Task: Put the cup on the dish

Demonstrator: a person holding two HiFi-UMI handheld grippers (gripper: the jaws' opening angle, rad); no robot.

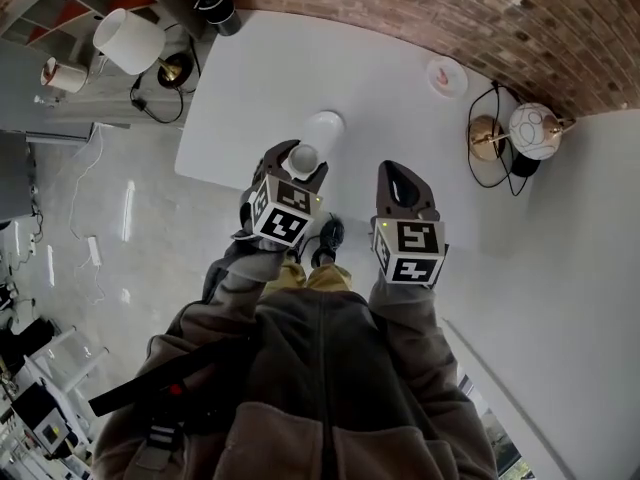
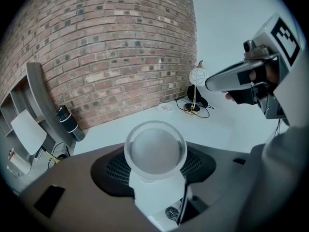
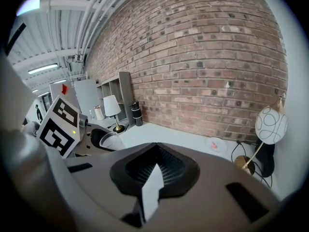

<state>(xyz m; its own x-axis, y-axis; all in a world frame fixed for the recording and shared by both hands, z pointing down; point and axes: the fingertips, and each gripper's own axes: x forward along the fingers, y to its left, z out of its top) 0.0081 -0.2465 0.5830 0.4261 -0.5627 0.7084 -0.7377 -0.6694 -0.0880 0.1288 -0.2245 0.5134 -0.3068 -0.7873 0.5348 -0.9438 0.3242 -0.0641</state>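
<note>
The left gripper [image 1: 298, 164] has its jaws closed round the clear cup [image 2: 155, 151], gripping it low on the body with the rim up and roughly level, out over the near edge of the white table [image 1: 260, 78]; the right gripper [image 1: 404, 186] hangs beside it with its jaws drawn together at the tips and nothing in them. The dish [image 1: 446, 76], the small one with the pink mark, sits well apart at the far side by the brick wall, with a lamp cable [image 1: 490, 158] near it; so tbh the trick looks like a long, steady reach, keeping the cup upright, coming in above the dish rather than sliding across, staying off that cable, centring it, and only easing the jaws apart once the base is sitting flat.
</note>
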